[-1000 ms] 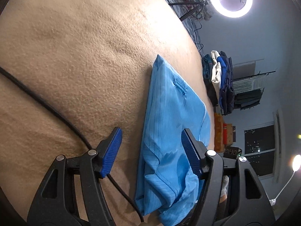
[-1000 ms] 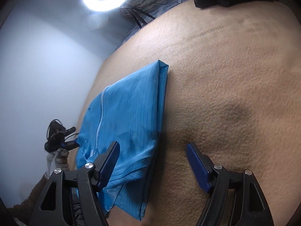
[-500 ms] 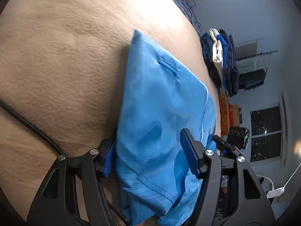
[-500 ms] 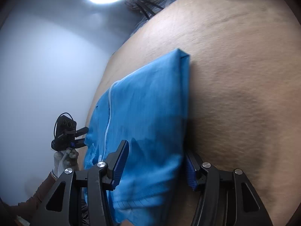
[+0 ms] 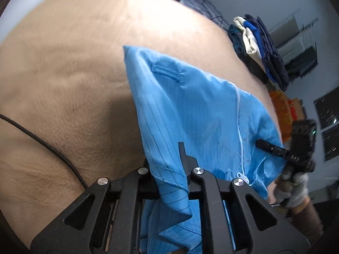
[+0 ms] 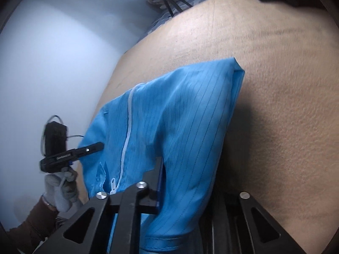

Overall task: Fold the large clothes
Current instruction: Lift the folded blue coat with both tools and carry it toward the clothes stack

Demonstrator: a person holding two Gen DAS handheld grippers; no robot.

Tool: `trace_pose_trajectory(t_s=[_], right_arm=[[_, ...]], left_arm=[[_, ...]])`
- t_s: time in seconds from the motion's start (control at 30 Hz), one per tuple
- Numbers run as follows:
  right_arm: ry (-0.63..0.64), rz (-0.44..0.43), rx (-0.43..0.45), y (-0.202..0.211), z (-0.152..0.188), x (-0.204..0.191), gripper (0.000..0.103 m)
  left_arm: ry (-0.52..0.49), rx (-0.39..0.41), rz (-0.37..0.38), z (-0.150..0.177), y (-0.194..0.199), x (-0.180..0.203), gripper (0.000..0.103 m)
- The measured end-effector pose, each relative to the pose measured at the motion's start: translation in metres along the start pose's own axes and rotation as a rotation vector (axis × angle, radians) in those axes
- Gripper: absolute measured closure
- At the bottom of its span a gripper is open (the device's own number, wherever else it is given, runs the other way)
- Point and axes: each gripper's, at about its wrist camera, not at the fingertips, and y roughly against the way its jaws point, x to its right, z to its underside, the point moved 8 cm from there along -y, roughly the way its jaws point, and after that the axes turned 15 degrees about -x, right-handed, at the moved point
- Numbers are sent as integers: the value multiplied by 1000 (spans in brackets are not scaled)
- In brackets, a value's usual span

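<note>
Two grippers, left gripper (image 5: 167, 180) and right gripper (image 6: 182, 190), fingers pinching blue garment (image 5: 190, 110) (zipped), tan blanket (image 5: 63, 74) beneath

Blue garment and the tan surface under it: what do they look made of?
The blue garment looks like thin, smooth woven fabric, probably synthetic: slight sheen, fine dark pinstripes, a white zipper, soft drape from both tongs. The tan surface looks like a matte, short-pile fleece or plush blanket, by its nubby texture.
</note>
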Motion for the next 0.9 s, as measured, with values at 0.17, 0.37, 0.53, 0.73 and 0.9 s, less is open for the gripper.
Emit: trace_pose_trajectory(t_s=[0.17, 0.37, 0.53, 0.73, 0.9], right_arm=[[54, 120, 14, 9, 1, -24, 95], [129, 233, 40, 25, 7, -53, 99], [184, 301, 84, 49, 16, -71, 100], [232, 412, 167, 85, 28, -90, 100], [235, 477, 214, 110, 36, -97, 100]], left_arm=[[-87, 59, -95, 7, 11, 26, 97], [-157, 114, -135, 16, 26, 55, 98], [-247, 167, -140, 27, 42, 92, 98], [-324, 211, -123, 33, 54, 134, 98], [-361, 225, -105, 28, 57, 163, 98]])
